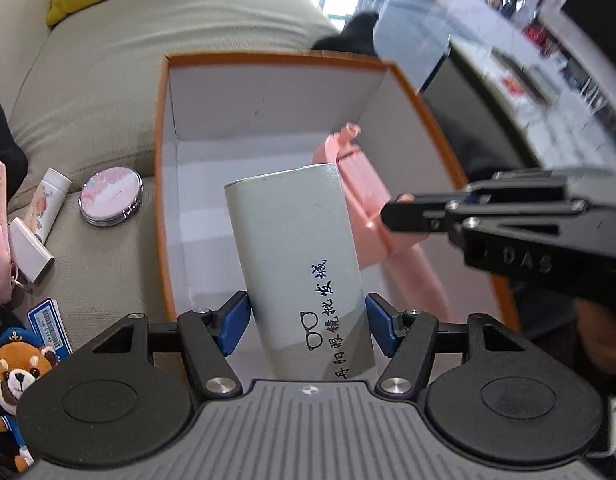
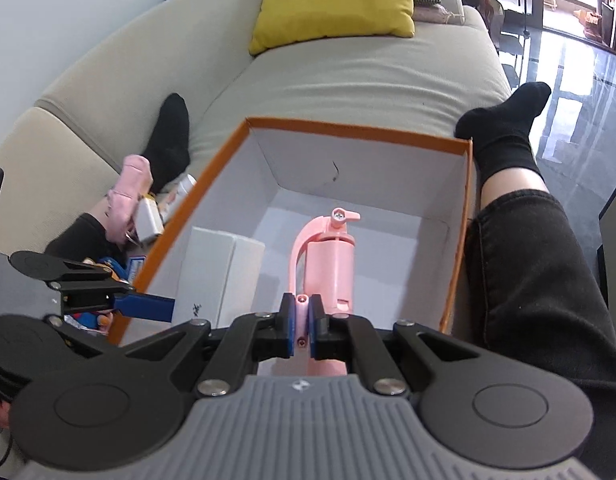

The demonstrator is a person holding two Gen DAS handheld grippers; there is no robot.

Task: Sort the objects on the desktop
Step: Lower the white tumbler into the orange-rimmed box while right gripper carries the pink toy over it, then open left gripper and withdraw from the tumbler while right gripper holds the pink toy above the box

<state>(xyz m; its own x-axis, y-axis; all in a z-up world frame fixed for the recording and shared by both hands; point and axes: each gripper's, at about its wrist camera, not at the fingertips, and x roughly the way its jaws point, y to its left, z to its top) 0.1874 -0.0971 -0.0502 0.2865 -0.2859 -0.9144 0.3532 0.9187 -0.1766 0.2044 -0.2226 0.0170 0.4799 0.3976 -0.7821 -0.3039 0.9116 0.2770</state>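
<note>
Case (image 1: 295,256), stiff light card, held across its width by left gripper (image 1: 308,322); right gripper (image 2: 303,326) pinches fan (image 2: 328,264) handle, rigid plastic.

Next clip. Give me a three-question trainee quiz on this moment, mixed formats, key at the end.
1. True or false: the right gripper is shut on the pink tool.
2. What does the left gripper hold? A) mirror B) glasses case C) plush
3. Fill in: both held items hang over the orange ____.

Key: 1 true; 2 B; 3 box.
</note>
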